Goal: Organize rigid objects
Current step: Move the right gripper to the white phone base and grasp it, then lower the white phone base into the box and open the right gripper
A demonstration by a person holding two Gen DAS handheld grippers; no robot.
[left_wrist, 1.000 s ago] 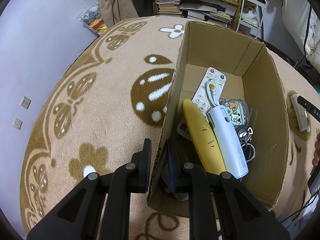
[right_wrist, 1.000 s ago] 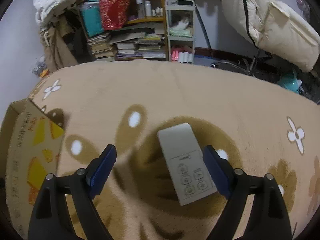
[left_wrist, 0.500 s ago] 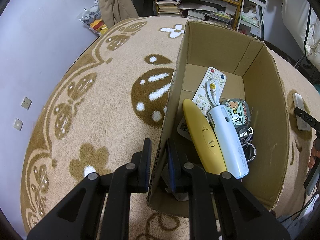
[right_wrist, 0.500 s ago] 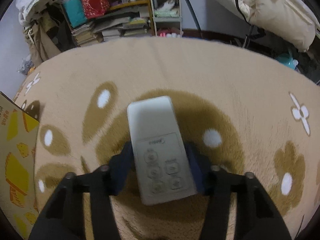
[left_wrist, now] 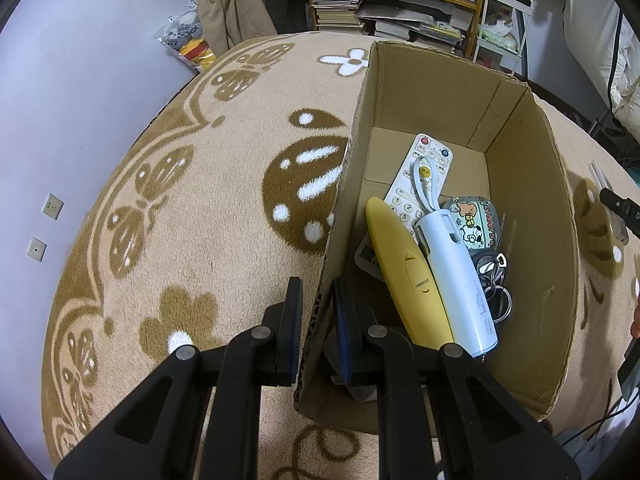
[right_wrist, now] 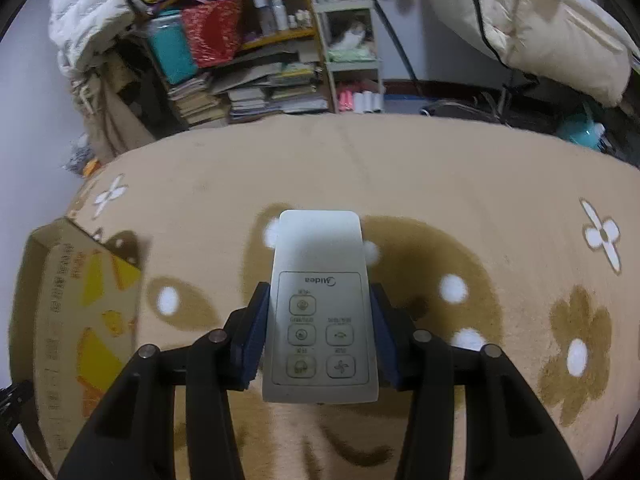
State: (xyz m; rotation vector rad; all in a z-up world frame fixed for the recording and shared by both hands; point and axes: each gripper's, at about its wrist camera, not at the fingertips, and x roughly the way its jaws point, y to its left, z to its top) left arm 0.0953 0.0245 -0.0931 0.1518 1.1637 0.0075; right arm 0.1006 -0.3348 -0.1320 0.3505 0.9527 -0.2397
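Since a second ago the right tool (right_wrist: 318, 332) has closed onto the white remote (right_wrist: 320, 304) — lifted off the rug (right_wrist: 440, 184), right of the cardboard box (left_wrist: 520, 216). Left tool (left_wrist: 318, 320) clamps its wall.

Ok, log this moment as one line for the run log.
left tool: shut on cardboard box wall | right tool: jaws just closed on white Midea remote, above rug | next: likely into box
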